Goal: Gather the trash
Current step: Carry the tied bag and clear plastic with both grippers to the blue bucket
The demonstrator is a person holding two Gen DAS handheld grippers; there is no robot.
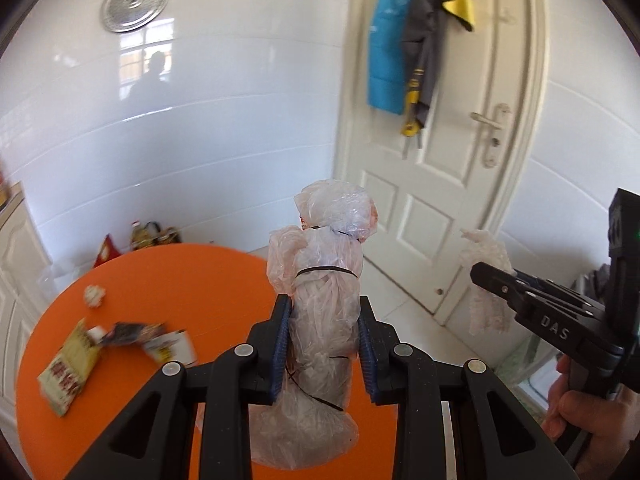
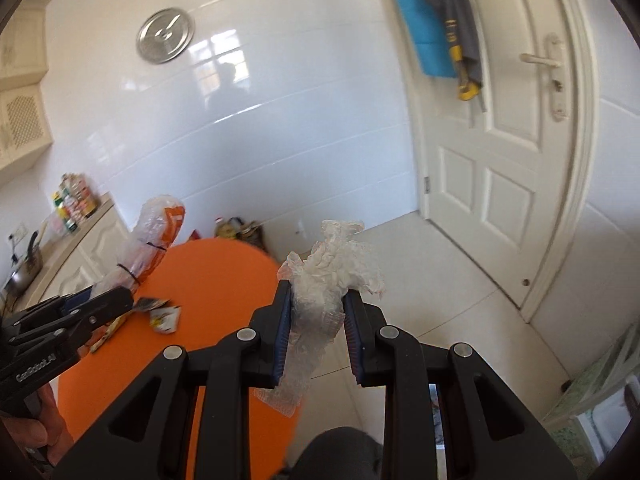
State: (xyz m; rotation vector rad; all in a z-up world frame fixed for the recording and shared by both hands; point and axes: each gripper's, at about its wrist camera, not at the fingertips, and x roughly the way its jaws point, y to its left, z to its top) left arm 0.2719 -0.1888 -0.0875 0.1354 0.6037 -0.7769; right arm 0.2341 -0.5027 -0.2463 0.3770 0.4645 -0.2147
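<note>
My left gripper (image 1: 324,308) is shut on a clear plastic bag bundle (image 1: 326,264) tied with black bands and holds it upright above the round orange table (image 1: 192,280). My right gripper (image 2: 318,292) is shut on a crumpled piece of clear plastic (image 2: 340,264), past the table's edge and over the floor. Each gripper shows in the other view: the right gripper (image 1: 480,272) with its plastic (image 1: 484,248), the left gripper (image 2: 120,298) with the bundle (image 2: 148,240). On the table lie a paper ball (image 1: 95,295), a yellow wrapper (image 1: 68,376) and torn packets (image 1: 160,340).
A white panelled door (image 1: 440,160) with hanging garments (image 1: 388,40) stands ahead on the right. White cupboards and a counter with bottles (image 2: 74,200) and a pot (image 2: 24,272) run along the left. Bags (image 1: 154,236) sit on the floor behind the table. A hand (image 1: 592,420) grips the right tool.
</note>
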